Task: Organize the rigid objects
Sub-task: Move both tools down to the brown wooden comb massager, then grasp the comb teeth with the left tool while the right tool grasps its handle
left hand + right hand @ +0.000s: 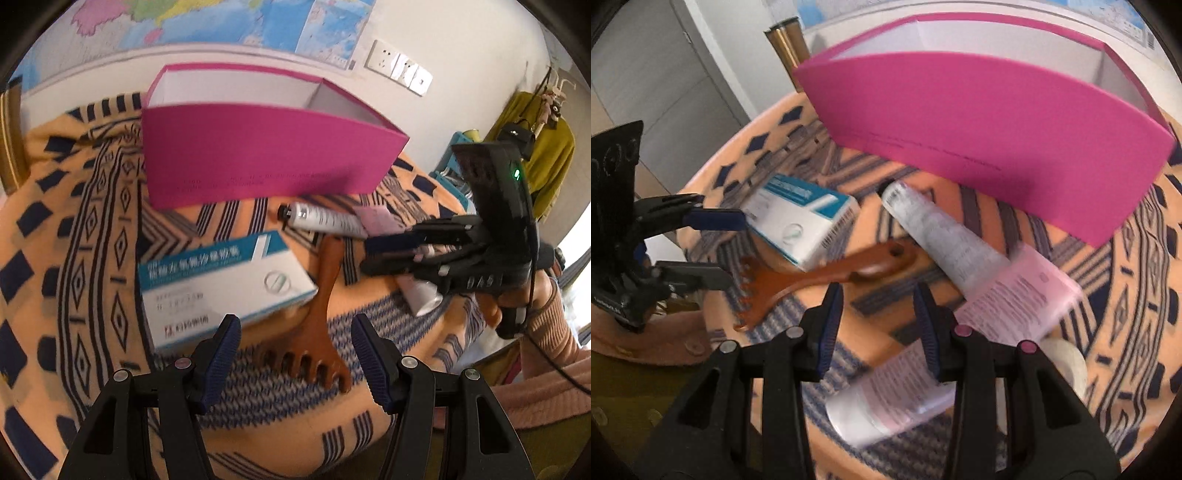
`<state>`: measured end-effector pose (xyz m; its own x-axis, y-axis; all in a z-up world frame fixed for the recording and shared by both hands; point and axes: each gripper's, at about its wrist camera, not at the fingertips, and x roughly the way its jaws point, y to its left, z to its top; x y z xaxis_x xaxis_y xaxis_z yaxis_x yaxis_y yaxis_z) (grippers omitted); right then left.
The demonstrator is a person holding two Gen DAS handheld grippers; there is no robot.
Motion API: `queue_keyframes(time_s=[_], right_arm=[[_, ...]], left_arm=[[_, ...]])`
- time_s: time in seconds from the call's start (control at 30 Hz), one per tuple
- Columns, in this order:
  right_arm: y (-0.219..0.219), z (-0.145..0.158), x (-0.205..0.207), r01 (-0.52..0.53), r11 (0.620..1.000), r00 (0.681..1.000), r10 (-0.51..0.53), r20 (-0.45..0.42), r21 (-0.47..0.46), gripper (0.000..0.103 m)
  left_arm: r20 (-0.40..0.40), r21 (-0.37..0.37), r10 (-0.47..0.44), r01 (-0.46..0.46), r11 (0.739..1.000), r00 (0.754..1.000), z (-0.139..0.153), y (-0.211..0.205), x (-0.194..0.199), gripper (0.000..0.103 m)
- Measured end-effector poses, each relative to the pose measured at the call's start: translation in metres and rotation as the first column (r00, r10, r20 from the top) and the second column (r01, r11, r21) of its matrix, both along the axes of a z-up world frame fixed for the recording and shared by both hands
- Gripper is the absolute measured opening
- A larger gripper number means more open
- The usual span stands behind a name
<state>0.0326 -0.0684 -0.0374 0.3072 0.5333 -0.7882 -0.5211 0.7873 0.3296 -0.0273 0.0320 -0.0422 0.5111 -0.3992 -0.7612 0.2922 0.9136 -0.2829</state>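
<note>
Left gripper (pixel 295 350) jaws stood apart, empty, above wooden scraper (pixel 317 325) beside medicine box (pixel 221 284). Right gripper (pixel 879 328) jaws parted, gripping nothing, over pink tube (pixel 897 402).

wall map (pixel 221 18) | socket panel (pixel 400 66) | patterned blanket (pixel 74 229) | mustard garment (pixel 546 155) hanging

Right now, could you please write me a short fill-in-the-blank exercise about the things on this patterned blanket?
1. The tall open cardboard box behind the other things is ___ in colour.
2. The brown wooden scraper with a toothed end lies partly on the white and ___ medicine carton.
3. The silver-white squeeze tube points its black cap toward the ___ box.
4. Nothing sits between the fingers of the left gripper, so they are ___.

Missing words: pink; blue; pink; open
</note>
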Motion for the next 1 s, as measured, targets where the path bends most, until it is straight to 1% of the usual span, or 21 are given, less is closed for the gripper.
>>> queue_keyframes(time_s=[0.13,0.23,0.4,0.47,0.63,0.67,0.77,0.83,0.87,1.0], right_arm=[[-0.006,0.003,0.006,0.044,0.998,0.999,-0.045,0.011,0.045,0.042],[-0.003,0.000,0.013,0.059,0.996,0.998,-0.059,0.003,0.074,0.042],[0.008,-0.006,0.020,0.059,0.995,0.998,-0.058,-0.016,0.085,0.043],[0.011,-0.007,0.021,0.059,0.994,0.998,-0.058,-0.017,0.087,0.049],[0.012,-0.007,0.022,0.061,0.993,0.998,-0.060,-0.015,0.096,0.050],[0.013,-0.006,0.021,0.059,0.994,0.998,-0.058,-0.012,0.093,0.050],[0.015,-0.006,0.018,0.047,0.995,0.999,-0.048,0.000,0.084,0.051],[0.014,-0.006,0.017,0.050,0.995,0.999,-0.050,0.002,0.089,0.051],[0.014,-0.006,0.016,0.052,0.994,0.999,-0.053,0.001,0.093,0.051],[0.013,-0.006,0.012,0.051,0.992,0.999,-0.051,-0.003,0.113,0.051]], left_arm=[[-0.035,-0.013,-0.008,0.008,1.000,0.999,-0.007,-0.001,-0.005,0.063],[-0.054,-0.020,-0.009,0.007,1.000,0.999,-0.011,-0.002,-0.010,0.063],[-0.092,-0.046,-0.017,0.013,0.999,0.996,-0.016,-0.003,-0.019,0.063],[-0.111,-0.066,-0.020,0.012,0.998,0.994,-0.020,-0.003,-0.021,0.063],[-0.114,-0.092,-0.035,0.024,0.995,0.993,-0.019,-0.005,-0.022,0.062],[-0.114,-0.087,-0.038,0.028,0.996,0.993,-0.019,-0.007,-0.022,0.062],[-0.116,-0.084,-0.037,0.027,0.996,0.993,-0.021,-0.009,-0.018,0.054],[-0.124,-0.079,-0.025,0.015,0.997,0.992,-0.022,-0.010,-0.016,0.043],[-0.127,-0.073,-0.019,0.010,0.997,0.992,-0.023,-0.009,-0.013,0.041],[-0.127,-0.058,-0.005,-0.003,0.998,0.992,-0.024,-0.011,-0.010,0.026]])
